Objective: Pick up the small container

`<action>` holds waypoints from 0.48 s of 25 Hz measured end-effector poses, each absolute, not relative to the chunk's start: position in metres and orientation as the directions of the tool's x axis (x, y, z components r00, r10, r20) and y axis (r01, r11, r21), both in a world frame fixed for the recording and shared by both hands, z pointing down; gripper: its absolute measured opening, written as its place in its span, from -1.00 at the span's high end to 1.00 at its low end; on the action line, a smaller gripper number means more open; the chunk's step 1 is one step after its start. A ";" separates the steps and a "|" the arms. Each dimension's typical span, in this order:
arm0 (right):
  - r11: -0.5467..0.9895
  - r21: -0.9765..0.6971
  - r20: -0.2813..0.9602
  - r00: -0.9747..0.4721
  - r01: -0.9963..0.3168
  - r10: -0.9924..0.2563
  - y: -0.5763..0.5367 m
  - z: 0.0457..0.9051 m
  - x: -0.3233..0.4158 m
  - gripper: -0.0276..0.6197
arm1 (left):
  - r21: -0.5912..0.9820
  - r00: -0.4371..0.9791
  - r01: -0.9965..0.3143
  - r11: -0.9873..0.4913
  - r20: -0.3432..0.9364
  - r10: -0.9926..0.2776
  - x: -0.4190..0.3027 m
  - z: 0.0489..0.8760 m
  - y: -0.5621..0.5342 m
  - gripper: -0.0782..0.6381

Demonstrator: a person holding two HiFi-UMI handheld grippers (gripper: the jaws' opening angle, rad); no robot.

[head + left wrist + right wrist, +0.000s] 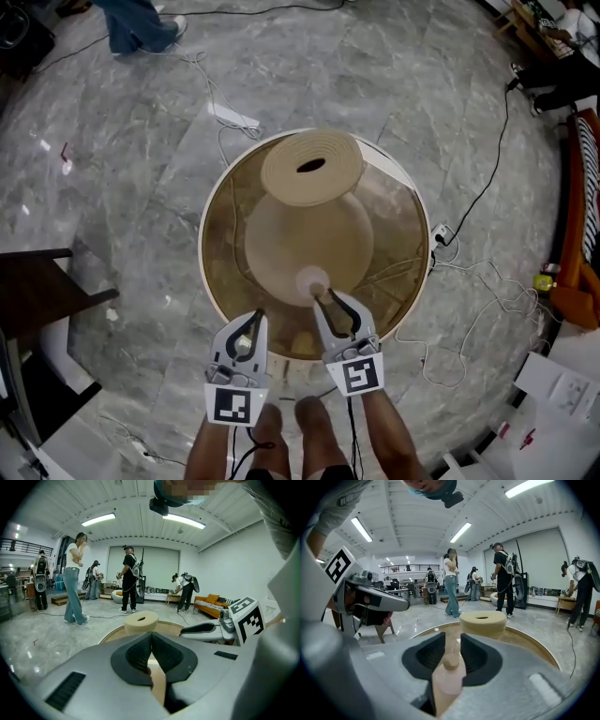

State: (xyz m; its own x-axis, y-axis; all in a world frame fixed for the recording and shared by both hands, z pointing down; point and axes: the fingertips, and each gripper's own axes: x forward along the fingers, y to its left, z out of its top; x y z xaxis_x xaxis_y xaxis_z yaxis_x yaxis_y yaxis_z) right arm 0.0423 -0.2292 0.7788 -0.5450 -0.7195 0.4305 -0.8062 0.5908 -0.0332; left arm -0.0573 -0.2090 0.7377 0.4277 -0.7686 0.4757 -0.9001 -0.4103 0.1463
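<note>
Right gripper (453, 637) hovers above the round tan surface (208, 262), fingers parted, small pale pink plastic bottle (449, 681) standing between them. Left gripper (151, 637): fingers pressed together, empty.

the shells of your left gripper (151, 635) and right gripper (452, 641) look like matt grey plastic, faintly grainy. their pads (427, 654) are black, ribbed and rubbery. the small container (449, 679) looks like smooth, pale pink plastic, slightly see-through, with a duller beige cap. the round table (217, 272) has a glossy amber top that mirrors the ceiling lights, and a smooth white rim runs round its edge. the cream form (311, 169) at its middle is matt and finely ridged, like foam or unglazed clay; you cannot tell which. the floor (131, 178) is polished grey veined stone.
</note>
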 end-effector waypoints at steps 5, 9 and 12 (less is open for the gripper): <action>0.600 -0.041 0.440 -0.554 -0.799 -0.707 -0.235 0.807 0.034 0.41 | 0.153 0.418 -0.906 -0.396 0.483 -0.770 -0.064 0.753 -0.210 0.73; 0.604 -0.044 0.455 -0.554 -0.796 -0.697 -0.239 0.829 0.031 0.39 | 0.151 0.413 -0.907 -0.392 0.493 -0.766 -0.068 0.768 -0.212 0.73; 0.610 -0.052 0.459 -0.561 -0.791 -0.689 -0.242 0.842 0.027 0.39 | 0.154 0.408 -0.910 -0.386 0.509 -0.758 -0.071 0.780 -0.211 0.73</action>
